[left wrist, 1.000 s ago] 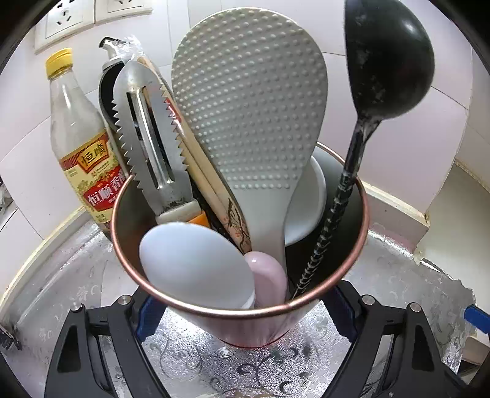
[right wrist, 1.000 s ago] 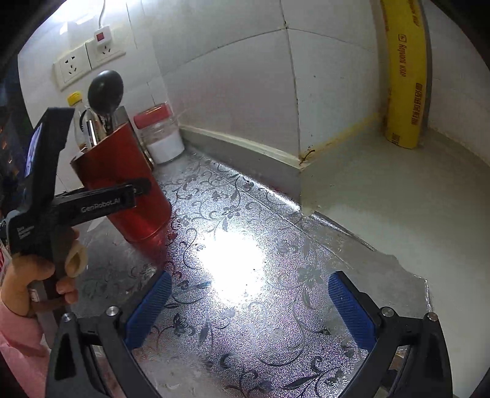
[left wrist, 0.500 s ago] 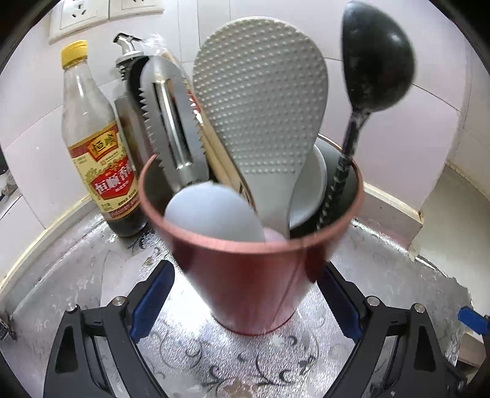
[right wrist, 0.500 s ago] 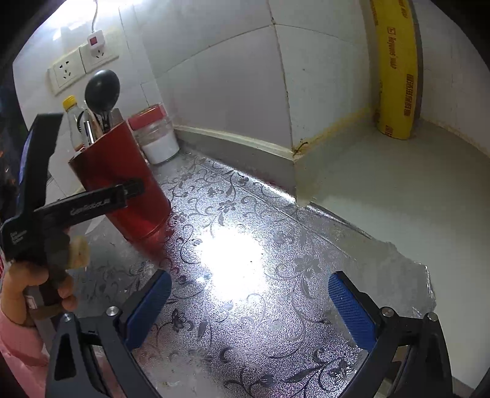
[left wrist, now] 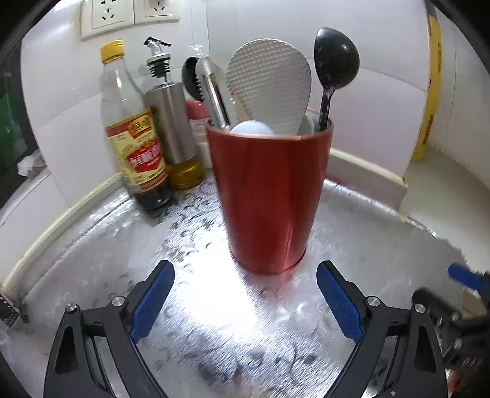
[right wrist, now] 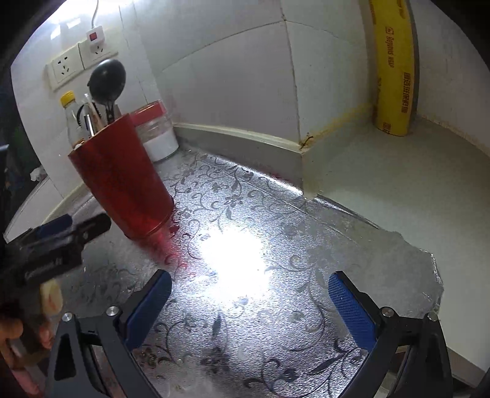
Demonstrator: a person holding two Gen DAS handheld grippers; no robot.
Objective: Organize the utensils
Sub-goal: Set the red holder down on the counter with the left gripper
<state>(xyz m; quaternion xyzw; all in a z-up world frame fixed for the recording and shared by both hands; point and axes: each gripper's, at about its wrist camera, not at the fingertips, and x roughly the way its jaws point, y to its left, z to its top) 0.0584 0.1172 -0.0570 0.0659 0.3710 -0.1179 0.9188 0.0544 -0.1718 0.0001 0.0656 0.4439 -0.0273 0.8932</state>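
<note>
A: What lay closest to us on the left side?

B: We saw our left gripper (left wrist: 245, 297) low in the view, its blue pads (left wrist: 151, 301) spread wide with nothing between them, released and touching only air above the counter.

A: And on the right?

B: Our right gripper (right wrist: 249, 309) also stood released, its blue pads (right wrist: 352, 309) parted over bare counter. At the left edge of that view we saw the other tool, blurred, gripped by a hand (right wrist: 18, 333).

A: What were they hovering over?

B: A silver foil sheet (right wrist: 275, 220) printed with curling vines covered the counter, with a strong white glare in the middle. To the right it ended in a torn edge, and a plain pale counter (right wrist: 398, 189) went on beyond.

A: Where were the utensils?

B: We found them just past the left gripper's pads, standing upright on the foil in a red holder (left wrist: 269, 196). It held a white dimpled rice paddle (left wrist: 269, 82), a black ladle (left wrist: 335, 58), a toothed metal tool (left wrist: 214, 91) and a pale spoon bowl (left wrist: 251, 127) near the rim.

A: And behind that?

B: Near the holder's left stood a vinegar bottle (left wrist: 131, 128) with a yellow cap and a steel oil dispenser (left wrist: 171, 122). A red-lidded jar (right wrist: 156, 131) sat behind the holder. Farthest were white wall tiles, wall sockets (left wrist: 104, 15) and a yellow roll (right wrist: 395, 61) leaning in the corner.
</note>
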